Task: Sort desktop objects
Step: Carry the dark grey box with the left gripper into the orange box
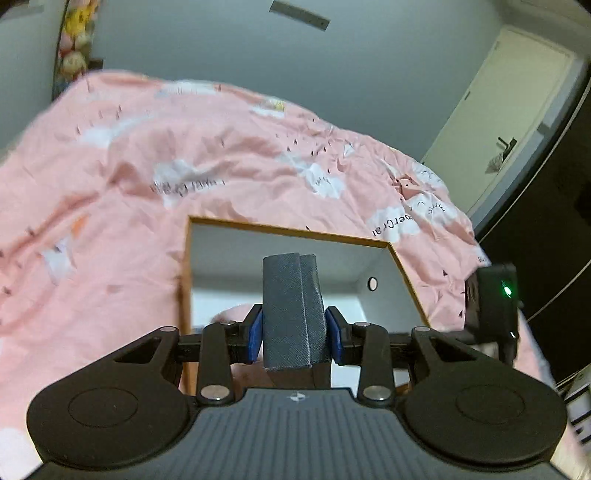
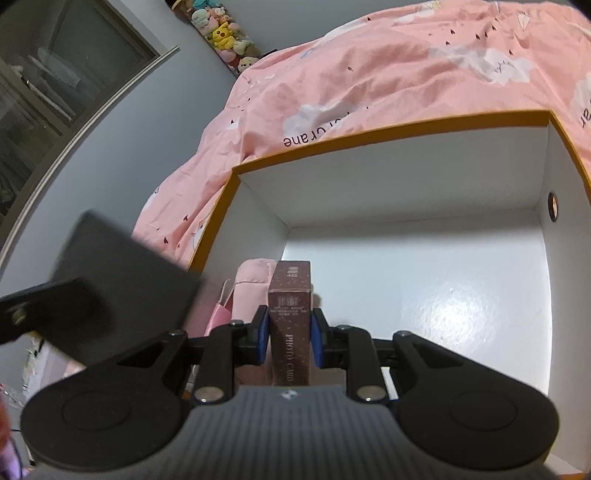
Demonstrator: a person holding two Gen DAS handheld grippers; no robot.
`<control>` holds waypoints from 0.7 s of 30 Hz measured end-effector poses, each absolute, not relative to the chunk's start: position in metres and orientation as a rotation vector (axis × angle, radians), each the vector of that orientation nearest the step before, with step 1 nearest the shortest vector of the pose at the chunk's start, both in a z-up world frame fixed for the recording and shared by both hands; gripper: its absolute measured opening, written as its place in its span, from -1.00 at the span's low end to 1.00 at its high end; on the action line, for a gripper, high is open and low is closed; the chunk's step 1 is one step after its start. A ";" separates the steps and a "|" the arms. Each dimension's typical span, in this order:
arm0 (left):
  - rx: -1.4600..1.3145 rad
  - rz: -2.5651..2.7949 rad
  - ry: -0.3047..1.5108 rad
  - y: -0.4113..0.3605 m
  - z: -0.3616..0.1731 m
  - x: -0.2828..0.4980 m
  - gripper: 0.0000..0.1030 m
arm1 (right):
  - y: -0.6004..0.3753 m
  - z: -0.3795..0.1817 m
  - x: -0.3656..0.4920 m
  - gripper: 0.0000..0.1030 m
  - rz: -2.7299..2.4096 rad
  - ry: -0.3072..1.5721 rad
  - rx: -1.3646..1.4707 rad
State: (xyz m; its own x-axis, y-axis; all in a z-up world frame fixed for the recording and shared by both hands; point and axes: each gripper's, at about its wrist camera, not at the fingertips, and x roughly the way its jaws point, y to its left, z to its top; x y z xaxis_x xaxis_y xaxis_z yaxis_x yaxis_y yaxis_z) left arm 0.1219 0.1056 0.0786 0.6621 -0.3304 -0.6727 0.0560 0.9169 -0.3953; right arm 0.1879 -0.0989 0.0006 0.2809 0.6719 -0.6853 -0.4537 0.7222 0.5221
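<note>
My left gripper [image 1: 294, 334] is shut on a grey fabric-covered case [image 1: 291, 310], held upright above the near side of an open white box with an orange rim [image 1: 291, 230]. My right gripper [image 2: 289, 334] is shut on a brown "PHOTO CARD" box [image 2: 290, 321], held over the same white box [image 2: 388, 129], near its left inner corner. A pink pouch [image 2: 253, 275] lies inside the box just beyond the card box; it also shows in the left wrist view [image 1: 231, 314]. The left gripper with the grey case [image 2: 122, 280] appears blurred at the left of the right wrist view.
The box rests on a bed with a crumpled pink duvet [image 1: 129, 166]. A round hole [image 2: 553, 206] sits in the box's right wall. Plush toys [image 2: 225, 33] hang on the far wall. A white door [image 1: 509, 122] stands at the right.
</note>
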 end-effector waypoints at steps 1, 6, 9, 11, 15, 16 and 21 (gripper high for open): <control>-0.381 -0.222 0.832 0.107 0.072 0.125 -0.22 | -0.100 -0.001 0.189 -0.52 0.764 1.047 0.256; -0.466 -0.174 0.868 0.114 0.038 0.137 -0.22 | -0.106 -0.009 0.194 -0.53 0.749 1.076 0.303; -0.479 -0.160 0.888 0.117 0.028 0.138 -0.22 | -0.109 -0.015 0.197 -0.53 0.744 1.099 0.326; -0.456 -0.153 0.897 0.115 0.026 0.139 -0.22 | -0.110 -0.017 0.199 -0.53 0.741 1.100 0.331; -0.361 -0.132 0.889 0.107 0.033 0.139 -0.22 | -0.110 -0.015 0.201 -0.53 0.735 1.093 0.327; -0.340 -0.125 0.890 0.105 0.035 0.139 -0.22 | -0.109 -0.013 0.201 -0.53 0.723 1.083 0.303; -0.255 -0.098 0.900 0.098 0.043 0.138 -0.22 | -0.113 -0.005 0.201 -0.53 0.695 1.047 0.263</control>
State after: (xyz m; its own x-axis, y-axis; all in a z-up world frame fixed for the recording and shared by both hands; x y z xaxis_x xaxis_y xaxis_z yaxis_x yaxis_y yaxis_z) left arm 0.1380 0.0976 0.0430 0.6197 -0.1907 -0.7613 -0.0222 0.9654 -0.2600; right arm 0.2009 -0.1128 -0.0054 0.3127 0.6393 -0.7025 -0.3994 0.7595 0.5134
